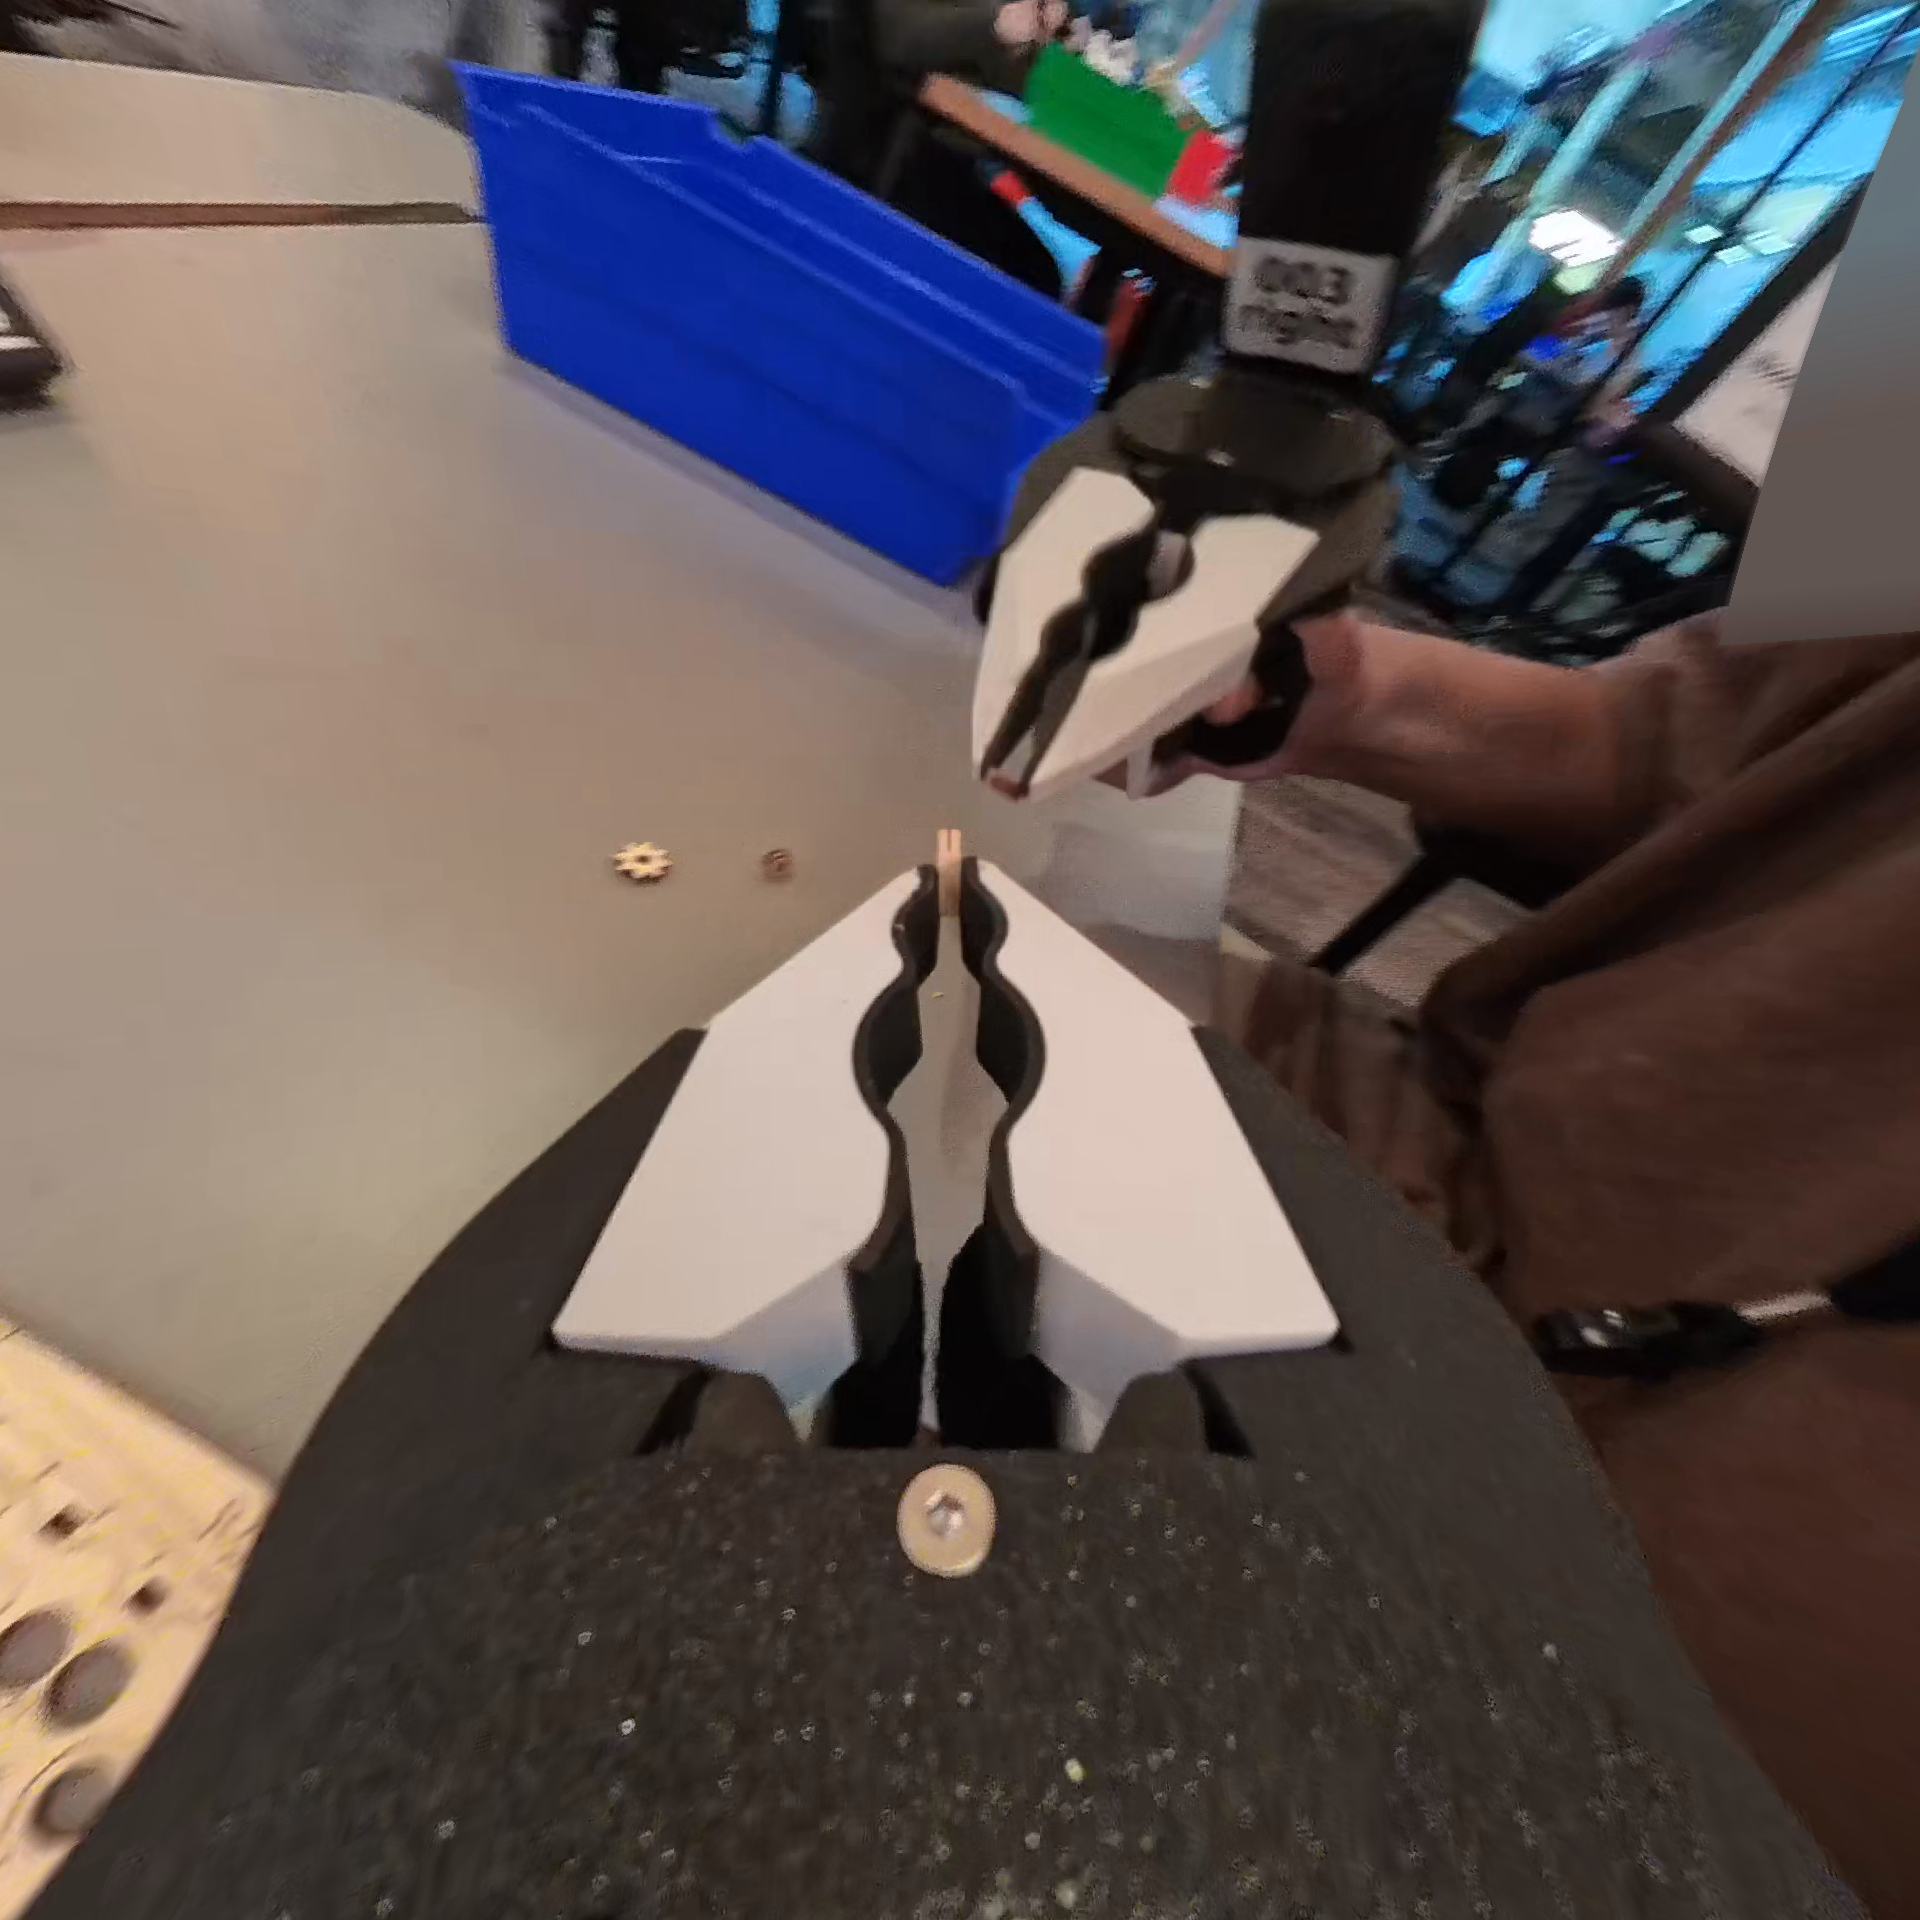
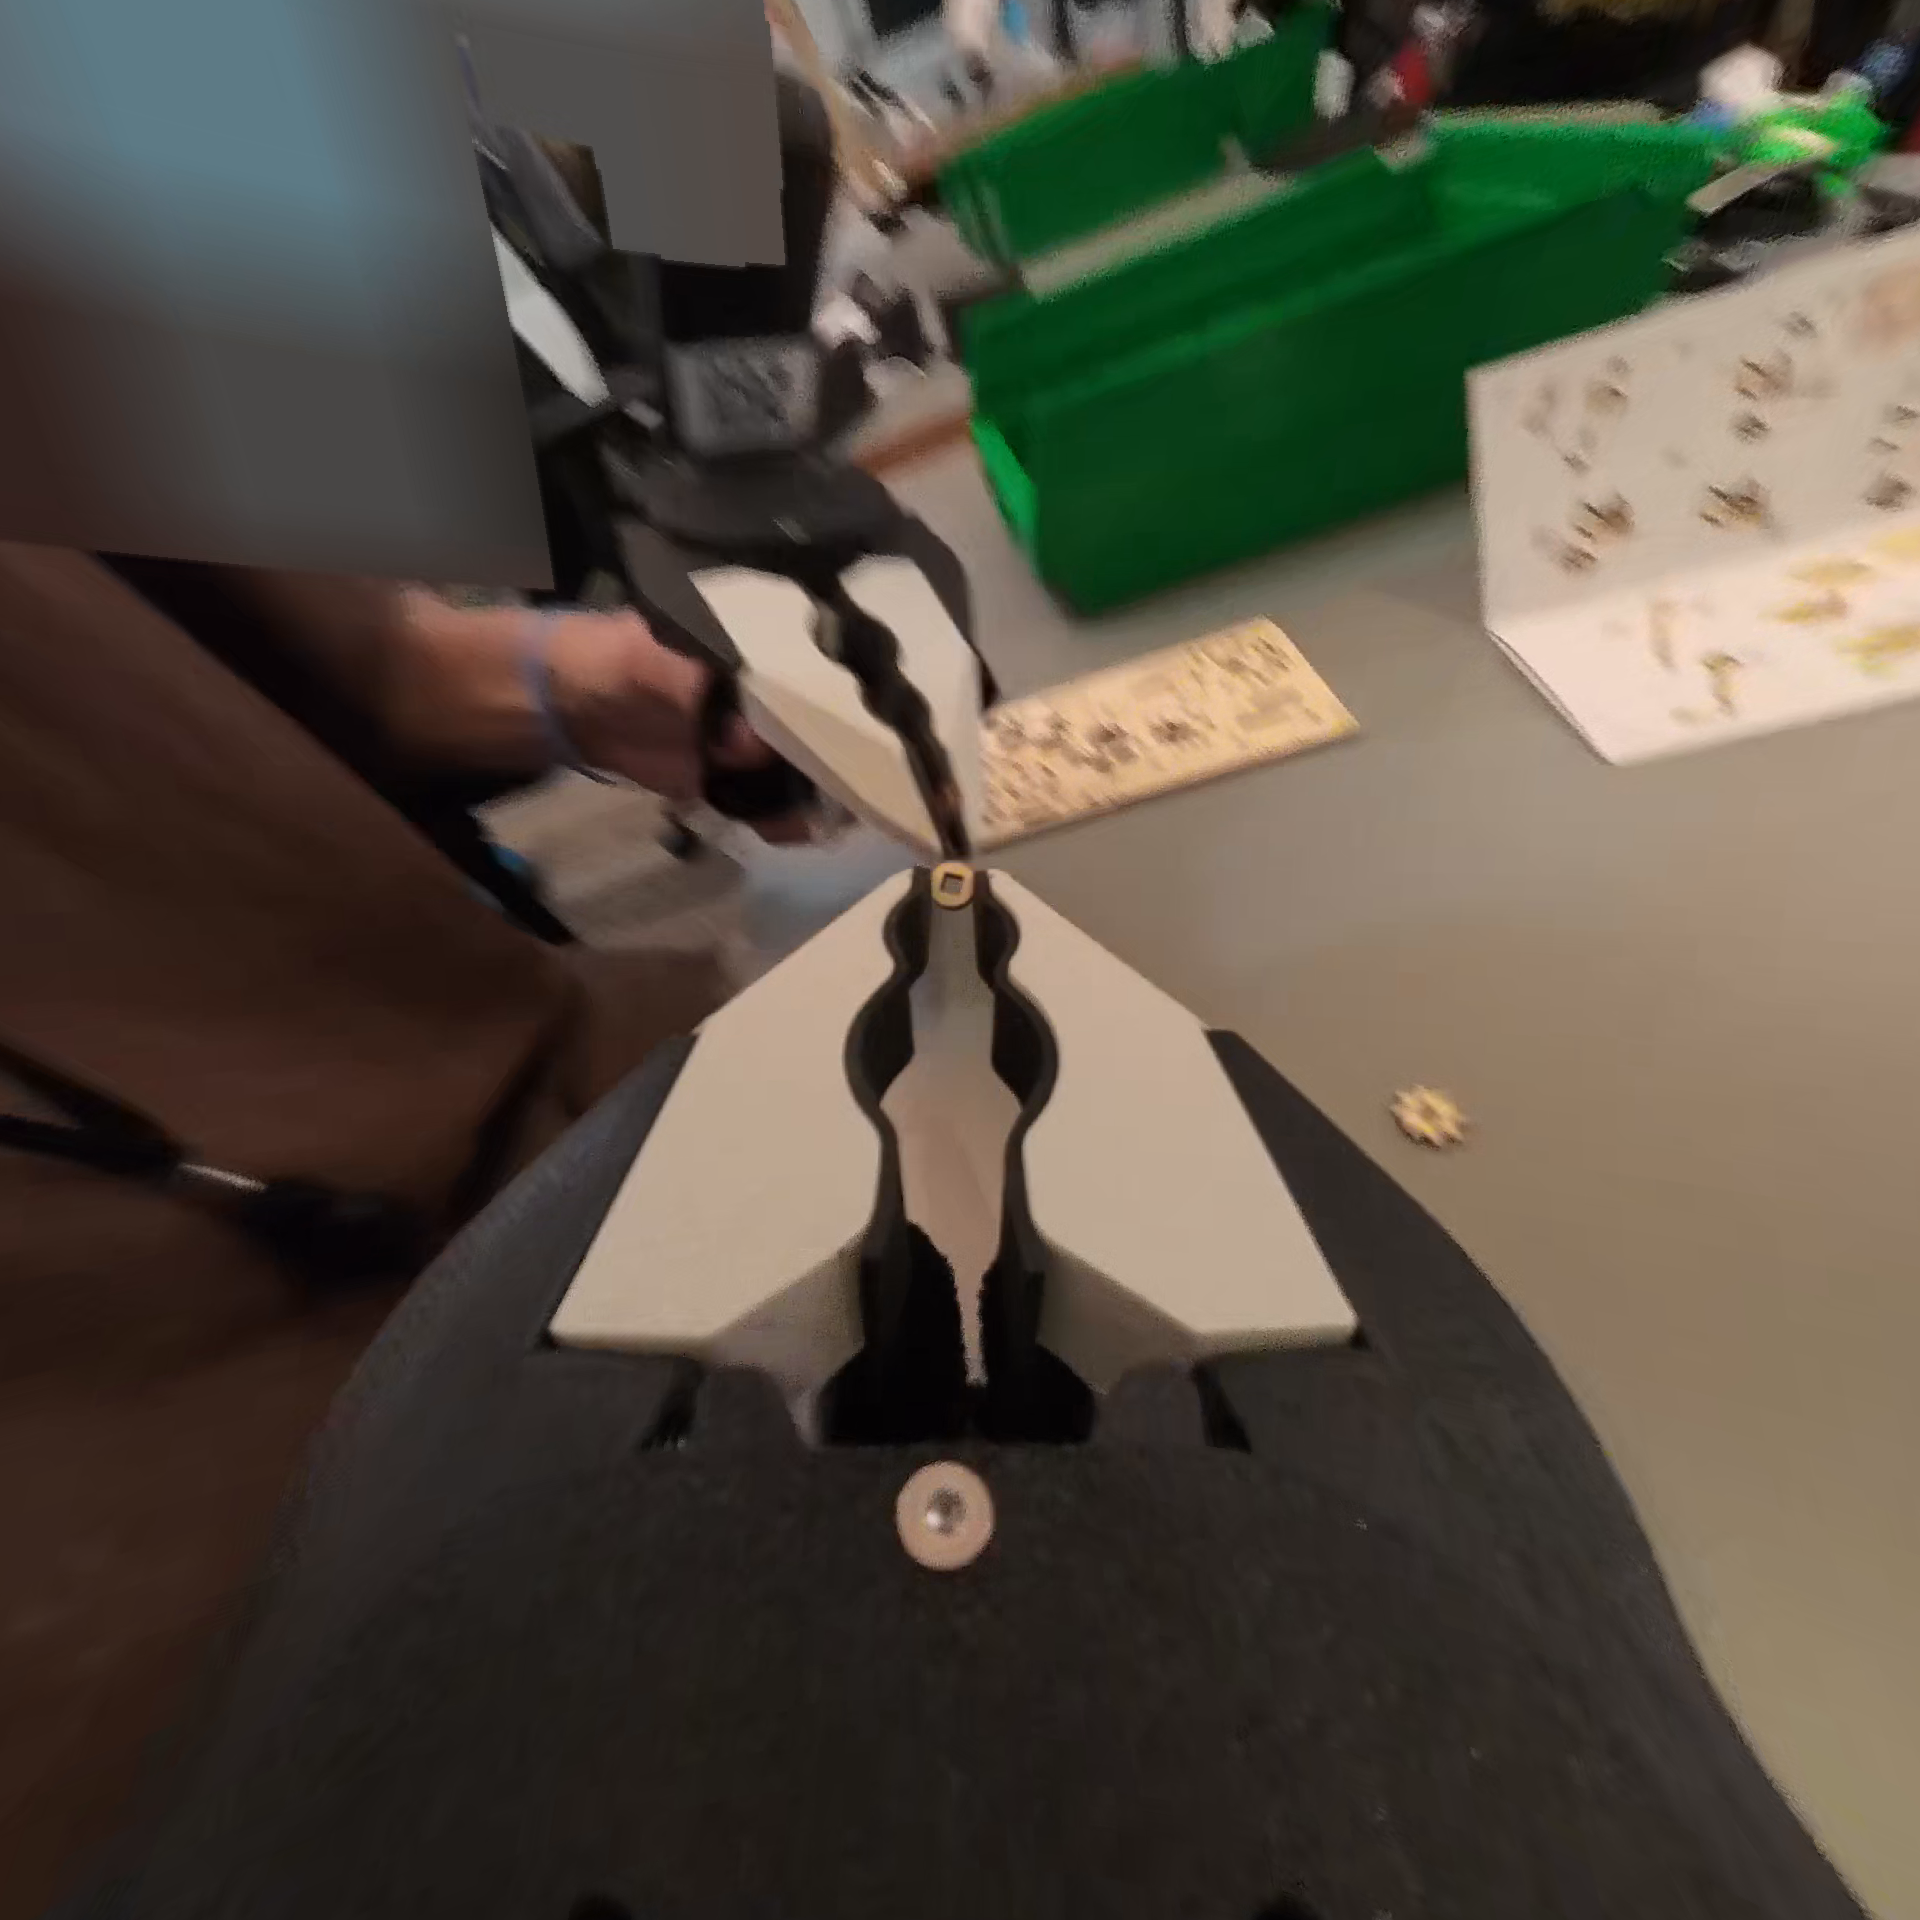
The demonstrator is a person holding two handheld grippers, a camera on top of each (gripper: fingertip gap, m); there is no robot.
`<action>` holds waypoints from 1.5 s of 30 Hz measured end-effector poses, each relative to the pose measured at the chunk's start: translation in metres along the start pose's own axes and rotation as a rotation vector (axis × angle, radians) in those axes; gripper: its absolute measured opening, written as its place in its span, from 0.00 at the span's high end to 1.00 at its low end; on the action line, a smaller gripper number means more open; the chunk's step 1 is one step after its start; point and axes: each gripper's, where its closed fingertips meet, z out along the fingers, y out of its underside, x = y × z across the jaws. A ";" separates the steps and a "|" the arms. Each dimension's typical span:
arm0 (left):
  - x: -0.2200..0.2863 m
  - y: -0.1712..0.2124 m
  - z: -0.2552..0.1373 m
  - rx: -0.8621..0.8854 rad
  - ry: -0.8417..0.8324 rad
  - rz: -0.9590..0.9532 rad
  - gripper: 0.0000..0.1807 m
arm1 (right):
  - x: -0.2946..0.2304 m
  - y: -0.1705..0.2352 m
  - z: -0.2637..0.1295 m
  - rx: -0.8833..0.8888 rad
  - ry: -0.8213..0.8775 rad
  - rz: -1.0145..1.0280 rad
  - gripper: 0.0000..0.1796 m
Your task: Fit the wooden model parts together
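Right wrist view: wooden ring pinched between fingers.

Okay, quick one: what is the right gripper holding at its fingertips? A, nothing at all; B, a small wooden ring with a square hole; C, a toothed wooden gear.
B: the right gripper is shut on a small wooden ring with a square hole, while the toothed wooden gear lies loose on the table.

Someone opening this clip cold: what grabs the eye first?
The two grippers meeting tip to tip over the grey table: the left gripper pinches a thin wooden peg, the right gripper a small wooden ring. Behind them, a bright blue bin stands out.
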 end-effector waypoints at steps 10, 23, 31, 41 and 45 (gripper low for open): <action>0.041 0.005 0.003 -0.035 0.182 0.031 0.99 | -0.037 0.000 0.007 -0.021 -0.170 -0.060 0.96; 0.051 0.005 -0.001 -0.040 0.268 -0.011 0.99 | -0.040 -0.005 0.010 -0.006 -0.184 -0.074 0.96; 0.054 0.003 -0.001 -0.025 0.296 -0.029 0.99 | -0.044 -0.005 0.006 -0.019 -0.202 -0.081 0.96; 0.056 0.005 -0.001 -0.032 0.305 -0.012 0.99 | -0.046 -0.001 0.006 -0.022 -0.265 -0.011 0.96; 0.061 0.004 -0.001 -0.023 0.307 0.042 0.99 | -0.052 -0.003 0.003 0.012 -0.344 0.051 0.96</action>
